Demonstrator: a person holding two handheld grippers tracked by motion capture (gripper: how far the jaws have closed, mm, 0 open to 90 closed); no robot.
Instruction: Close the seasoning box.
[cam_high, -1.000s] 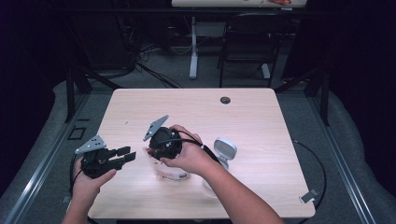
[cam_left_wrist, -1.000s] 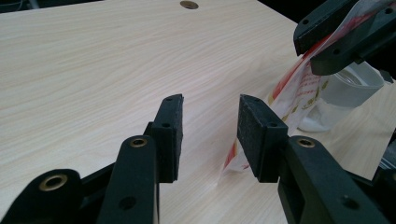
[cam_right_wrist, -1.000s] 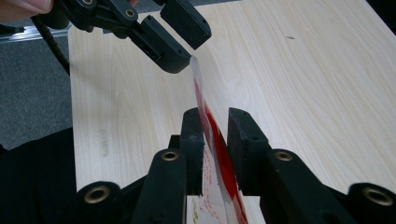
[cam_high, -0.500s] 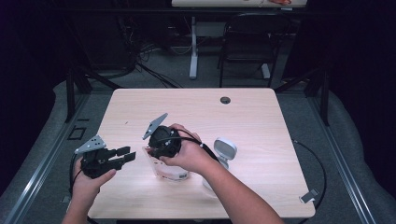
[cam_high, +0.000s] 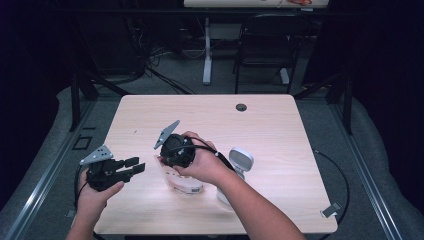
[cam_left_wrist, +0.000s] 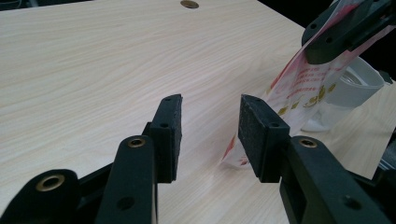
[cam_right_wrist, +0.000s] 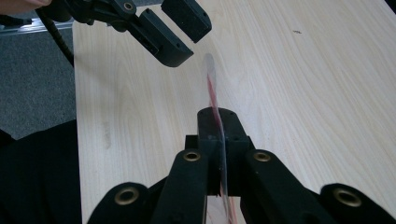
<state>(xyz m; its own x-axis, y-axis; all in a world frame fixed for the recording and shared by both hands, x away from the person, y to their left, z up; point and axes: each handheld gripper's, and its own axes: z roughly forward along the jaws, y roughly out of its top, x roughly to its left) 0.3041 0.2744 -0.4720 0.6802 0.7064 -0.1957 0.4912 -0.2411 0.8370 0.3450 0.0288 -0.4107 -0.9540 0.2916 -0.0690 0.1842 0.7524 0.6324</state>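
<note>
While the right gripper (cam_right_wrist: 218, 140) has just been closing and now pinches the plastic bag (cam_left_wrist: 303, 79) upright on the bench (cam_high: 280, 130), the left gripper (cam_left_wrist: 210, 133) waits beside it, fingers wide. Next it probably needs to grab the bag's free edge.

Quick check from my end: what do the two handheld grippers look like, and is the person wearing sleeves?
Both the left gripper and the right gripper are black, each topped by a grey three-cornered plate and trailing a black cable. Their jaws carry flat black pads and brass-coloured pivot rings. The forearms are bare, no sleeves.
</note>
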